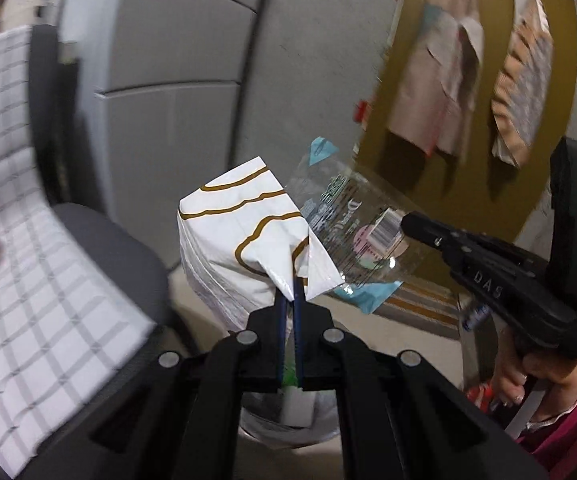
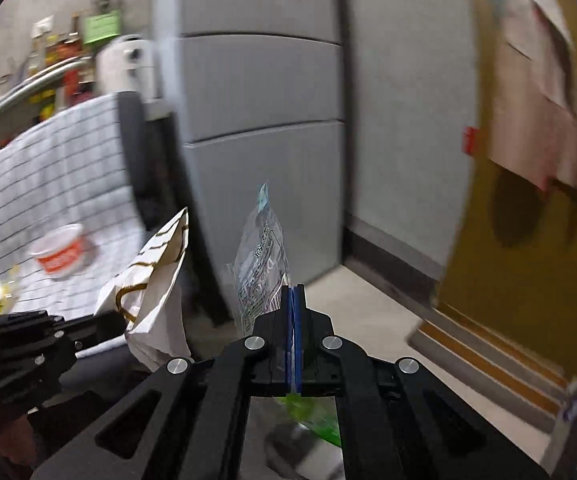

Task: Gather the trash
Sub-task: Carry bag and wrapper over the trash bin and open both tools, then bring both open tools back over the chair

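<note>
Trash here is two pieces, both carried in the air above a bin point(image 1: 288, 420) lined with a plastic bag, probably so they can be dropped in together. Largest is the white paper bag point(image 1: 240, 240) with brown lines: the left gripper point(image 1: 290, 292) has its jaws pressed together on a lower corner, so the bag stands up just beyond the fingertips. Smaller is the clear printed wrapper point(image 2: 262, 264), pinched at its bottom edge by the right gripper point(image 2: 293, 300), which also is closed tight. On the checked cloth point(image 2: 48, 168) behind, a red-white cup point(image 2: 62, 252) lies apart, perhaps for later.
</note>
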The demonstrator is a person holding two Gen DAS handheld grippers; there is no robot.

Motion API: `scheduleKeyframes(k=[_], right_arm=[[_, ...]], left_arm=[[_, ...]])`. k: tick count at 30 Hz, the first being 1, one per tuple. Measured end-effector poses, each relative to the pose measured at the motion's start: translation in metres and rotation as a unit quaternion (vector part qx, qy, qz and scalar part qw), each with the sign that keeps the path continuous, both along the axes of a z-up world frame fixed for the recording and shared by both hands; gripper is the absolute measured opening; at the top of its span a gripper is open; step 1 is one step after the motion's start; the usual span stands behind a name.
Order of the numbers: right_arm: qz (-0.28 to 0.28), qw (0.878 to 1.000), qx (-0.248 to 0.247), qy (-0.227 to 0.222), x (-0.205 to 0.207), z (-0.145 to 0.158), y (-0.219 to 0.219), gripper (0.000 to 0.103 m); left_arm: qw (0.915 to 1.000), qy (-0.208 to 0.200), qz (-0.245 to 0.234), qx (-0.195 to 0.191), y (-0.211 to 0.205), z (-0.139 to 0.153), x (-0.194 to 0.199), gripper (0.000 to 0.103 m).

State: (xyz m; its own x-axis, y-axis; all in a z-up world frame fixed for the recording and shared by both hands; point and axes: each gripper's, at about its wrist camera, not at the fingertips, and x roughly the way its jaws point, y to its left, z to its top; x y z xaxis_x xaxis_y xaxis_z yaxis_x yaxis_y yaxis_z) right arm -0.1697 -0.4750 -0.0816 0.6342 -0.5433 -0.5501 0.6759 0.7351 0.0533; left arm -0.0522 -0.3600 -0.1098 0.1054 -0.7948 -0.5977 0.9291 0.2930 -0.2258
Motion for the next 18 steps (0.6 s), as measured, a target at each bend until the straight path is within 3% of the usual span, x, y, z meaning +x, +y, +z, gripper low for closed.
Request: scheduleKeyframes(k=[6, 11, 12, 14, 16, 18], right_arm=[[-0.062, 0.996, 0.040, 0.045, -0.023, -0.048, -0.032, 0.001], [-0.067, 0.987, 0.103, 0.107, -0.018, -0.101, -0.048, 0.002], [-0.067, 0.985, 0.115, 0.112, -0.018, -0.109, -0.050, 0.007], [-0.064, 0.978, 0.148, 0.131, -0.015, -0.127, -0.057, 0.010], [-0.063, 0.975, 0.164, 0.135, -0.012, -0.137, -0.060, 0.014], [-0.067, 0.974, 0.161, 0.143, -0.011, -0.141, -0.060, 0.028]], left_arm=[[0.9979, 0.023, -0.038, 0.047, -0.031, -0.042, -0.012, 0.001], [0.9937, 0.049, -0.056, 0.083, -0.049, -0.068, -0.011, 0.001], [0.9925, 0.056, -0.059, 0.090, -0.053, -0.073, -0.010, 0.002], [0.9908, 0.064, -0.059, 0.103, -0.059, -0.081, -0.010, 0.009], [0.9892, 0.078, -0.056, 0.110, -0.061, -0.088, -0.006, 0.038], [0.9892, 0.085, -0.048, 0.109, -0.061, -0.091, -0.002, 0.042]])
